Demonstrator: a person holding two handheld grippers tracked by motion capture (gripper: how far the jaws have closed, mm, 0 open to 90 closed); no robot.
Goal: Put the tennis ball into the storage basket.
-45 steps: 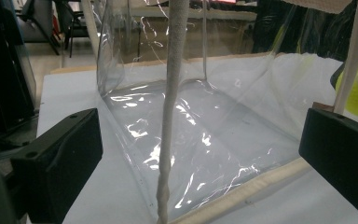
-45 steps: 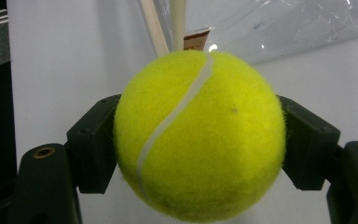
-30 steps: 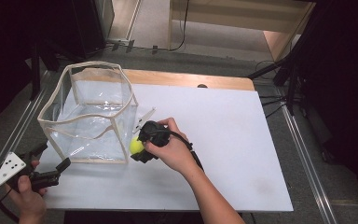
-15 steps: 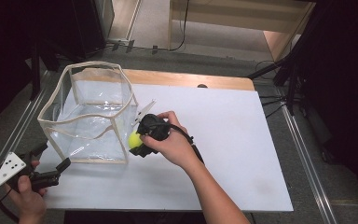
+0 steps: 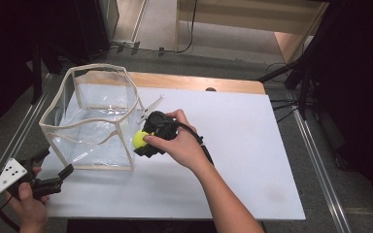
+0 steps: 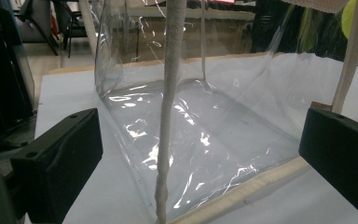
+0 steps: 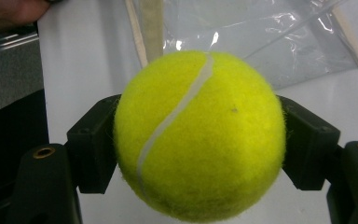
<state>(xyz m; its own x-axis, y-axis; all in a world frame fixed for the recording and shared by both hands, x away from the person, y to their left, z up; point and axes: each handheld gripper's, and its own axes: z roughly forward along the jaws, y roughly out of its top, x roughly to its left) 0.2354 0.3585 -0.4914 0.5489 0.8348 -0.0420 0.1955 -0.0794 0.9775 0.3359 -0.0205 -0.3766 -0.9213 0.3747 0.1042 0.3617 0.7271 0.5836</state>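
Yellow-green felt of the tennis ball [image 7: 199, 135] sits clamped between the right gripper [image 5: 145, 141] jaws at centre frame, touching the clear plastic bag [image 5: 94, 121], while the left gripper [image 5: 53, 174], jaws apart, rests lower left.
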